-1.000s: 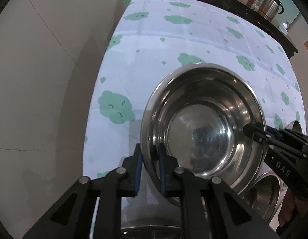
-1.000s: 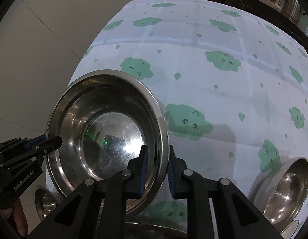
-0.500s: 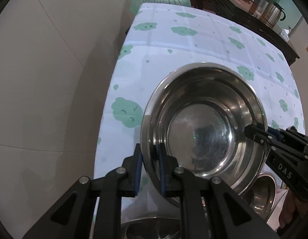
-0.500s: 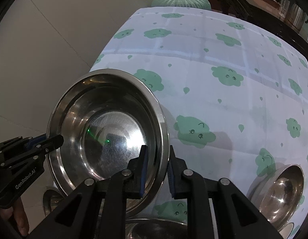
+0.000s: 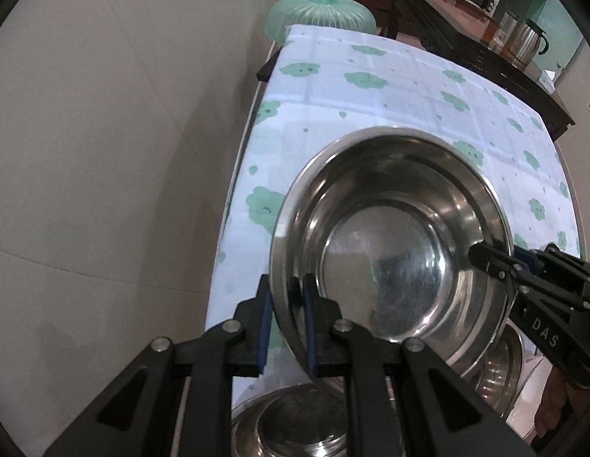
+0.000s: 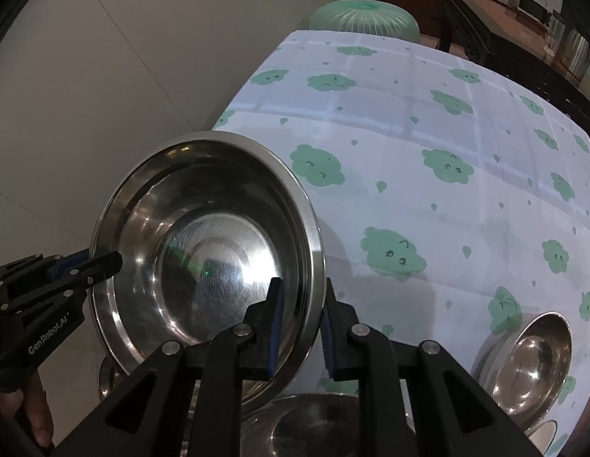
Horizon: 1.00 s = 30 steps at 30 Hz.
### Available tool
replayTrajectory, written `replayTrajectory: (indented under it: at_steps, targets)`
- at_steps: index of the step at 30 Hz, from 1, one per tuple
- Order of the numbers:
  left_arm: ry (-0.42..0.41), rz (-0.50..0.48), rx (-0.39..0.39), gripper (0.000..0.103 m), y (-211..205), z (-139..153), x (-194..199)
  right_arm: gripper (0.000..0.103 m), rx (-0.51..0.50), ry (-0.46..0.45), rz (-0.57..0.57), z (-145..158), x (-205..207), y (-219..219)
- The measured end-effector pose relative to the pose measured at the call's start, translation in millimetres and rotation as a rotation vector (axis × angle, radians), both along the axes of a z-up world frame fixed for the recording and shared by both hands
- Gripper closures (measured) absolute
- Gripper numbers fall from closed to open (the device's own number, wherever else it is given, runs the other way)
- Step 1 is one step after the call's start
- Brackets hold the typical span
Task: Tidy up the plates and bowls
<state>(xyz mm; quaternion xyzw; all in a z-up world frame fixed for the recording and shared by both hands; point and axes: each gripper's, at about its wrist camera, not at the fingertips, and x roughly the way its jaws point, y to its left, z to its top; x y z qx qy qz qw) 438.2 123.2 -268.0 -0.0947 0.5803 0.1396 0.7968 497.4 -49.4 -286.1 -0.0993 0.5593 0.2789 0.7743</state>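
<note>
While both tools share one load, the facts stand thus:
Carried thing: a large steel bowl (image 5: 390, 251), held off the cloud-print tablecloth (image 5: 390, 87), mouth tilted toward the cameras.
Left gripper (image 5: 285, 327): pinching the bowl's left rim.
Right gripper (image 6: 299, 327): pinching the opposite rim; neither is nearer.
Bearing: a steel bowl (image 5: 295, 430) lies directly beneath, probably the nesting target.
Right view only: a small steel bowl (image 6: 531, 365) leaning at the table's right.

Both wrist views sit close behind their own fingers, looking down along the cloud-print table (image 5: 401, 87) (image 6: 466, 133) — sharing one steel bowl (image 5: 390, 251) (image 6: 203, 259) from opposite rims.
</note>
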Motion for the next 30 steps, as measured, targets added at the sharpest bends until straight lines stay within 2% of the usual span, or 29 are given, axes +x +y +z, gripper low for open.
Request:
replayTrajectory:
  at_steps: [30]
  targets:
    - [-0.033, 0.028, 0.030, 0.091, -3, 24, -61, 0.083, 0.012, -0.031, 0.048, 22, -59, -1]
